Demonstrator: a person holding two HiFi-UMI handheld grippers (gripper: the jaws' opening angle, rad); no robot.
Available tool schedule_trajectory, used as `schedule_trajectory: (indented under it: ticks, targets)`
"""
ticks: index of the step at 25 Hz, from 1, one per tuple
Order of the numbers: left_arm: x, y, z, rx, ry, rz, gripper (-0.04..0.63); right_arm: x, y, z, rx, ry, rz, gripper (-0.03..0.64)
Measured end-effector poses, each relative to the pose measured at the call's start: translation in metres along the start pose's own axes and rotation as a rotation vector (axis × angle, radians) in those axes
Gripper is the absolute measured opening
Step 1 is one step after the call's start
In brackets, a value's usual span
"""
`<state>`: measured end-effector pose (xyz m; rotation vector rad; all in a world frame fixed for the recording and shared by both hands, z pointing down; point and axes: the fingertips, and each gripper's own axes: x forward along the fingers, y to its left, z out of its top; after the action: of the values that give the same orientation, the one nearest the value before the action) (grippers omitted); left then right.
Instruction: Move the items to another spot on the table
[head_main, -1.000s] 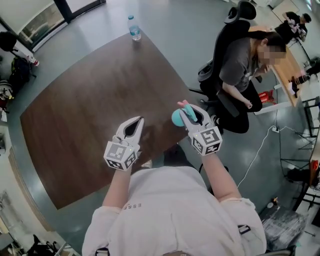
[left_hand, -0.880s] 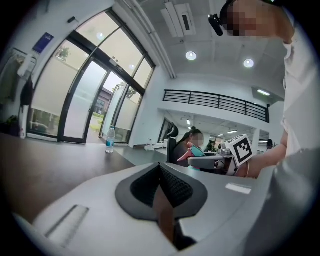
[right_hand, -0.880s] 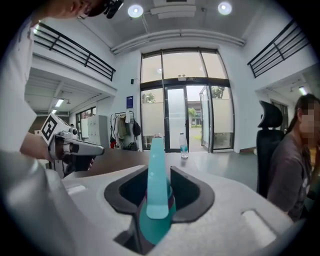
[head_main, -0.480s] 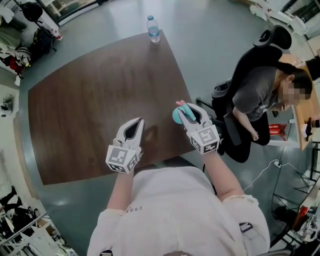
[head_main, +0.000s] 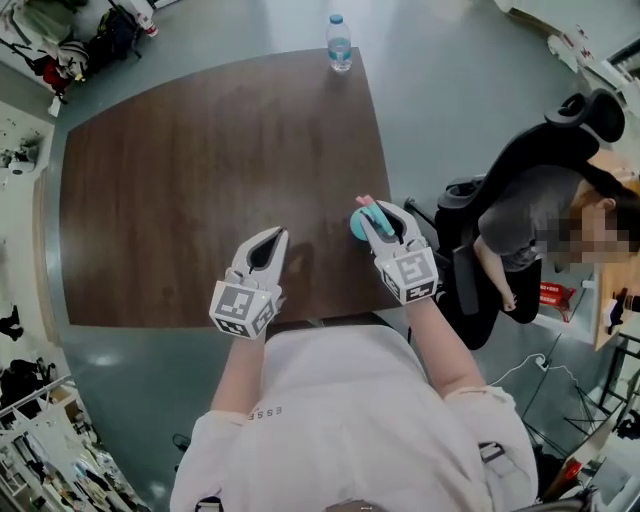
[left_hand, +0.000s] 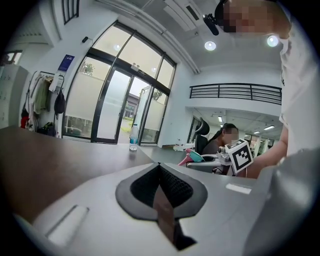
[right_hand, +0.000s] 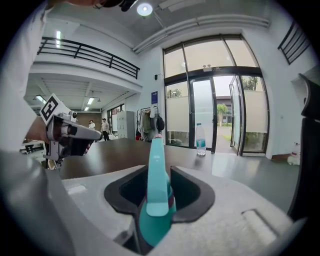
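Room: bright hall, dark wooden worktop (head_main: 200, 180), bottle (head_main: 339, 45) at its far edge.
Item: teal plastic item (right_hand: 155, 200), near the worktop's right edge.
Right gripper (head_main: 372, 212): fingers pinching the item's thick part.
Left gripper (head_main: 270, 238): fingers pressed together, empty.
Handling: probably light, stiff and smooth; best held at the thick part.

The lower end of the teal item (right_hand: 156, 195) is hidden inside the right hand-held gripper (head_main: 374, 217).

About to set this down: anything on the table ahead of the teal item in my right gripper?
Nothing visible. The table ahead of the teal item is bare wood; a water bottle stands only at the far edge, the left gripper off to one side.
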<state>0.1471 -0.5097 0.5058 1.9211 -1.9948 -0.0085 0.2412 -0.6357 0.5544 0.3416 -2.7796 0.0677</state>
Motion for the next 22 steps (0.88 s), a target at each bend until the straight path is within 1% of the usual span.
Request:
schedule_trajectory:
  ticks: [4,7,8,9,10,12,14,15,16,17,18,20,22]
  targets:
    - [-0.008,0.008,0.0,-0.014,0.0,0.031,0.011,0.003,0.003,0.001,0.012,-0.009,0.016,0.118]
    - [-0.015,0.007,0.001,-0.014,-0.006,0.046,0.009,0.001,0.001,-0.001,0.041,-0.008,0.009,0.124]
    - [-0.017,0.007,0.002,-0.013,-0.009,0.05,0.009,0.0,0.0,0.0,0.048,-0.011,-0.001,0.179]
    - [-0.02,0.008,0.003,-0.013,-0.013,0.054,0.009,-0.002,-0.001,0.003,0.052,-0.017,-0.014,0.258]
    - [-0.024,0.01,0.005,-0.014,-0.018,0.06,0.009,-0.003,-0.002,0.007,0.05,-0.027,-0.03,0.283]
    - [-0.031,0.013,0.007,-0.017,-0.032,0.069,0.009,-0.01,-0.003,0.022,0.04,-0.062,-0.062,0.29]
    - [-0.038,0.014,0.008,-0.016,-0.043,0.073,0.009,-0.023,-0.003,0.041,0.024,-0.121,-0.101,0.29]
    - [-0.04,0.015,0.009,-0.015,-0.048,0.073,0.009,-0.031,-0.004,0.052,0.015,-0.152,-0.125,0.283]
    - [-0.042,0.017,0.01,-0.014,-0.055,0.073,0.009,-0.037,-0.004,0.062,0.005,-0.179,-0.147,0.213]
    - [-0.044,0.019,0.012,-0.012,-0.062,0.072,0.009,-0.041,-0.002,0.07,-0.004,-0.197,-0.163,0.064]
    - [-0.045,0.021,0.015,-0.01,-0.069,0.072,0.009,-0.044,0.001,0.076,-0.013,-0.208,-0.172,-0.01]
    - [-0.05,0.024,0.02,-0.007,-0.081,0.067,0.009,-0.044,0.014,0.082,-0.026,-0.211,-0.167,-0.011]
    - [-0.054,0.023,0.024,-0.006,-0.091,0.06,0.009,-0.045,0.028,0.083,-0.014,-0.208,-0.145,-0.011]
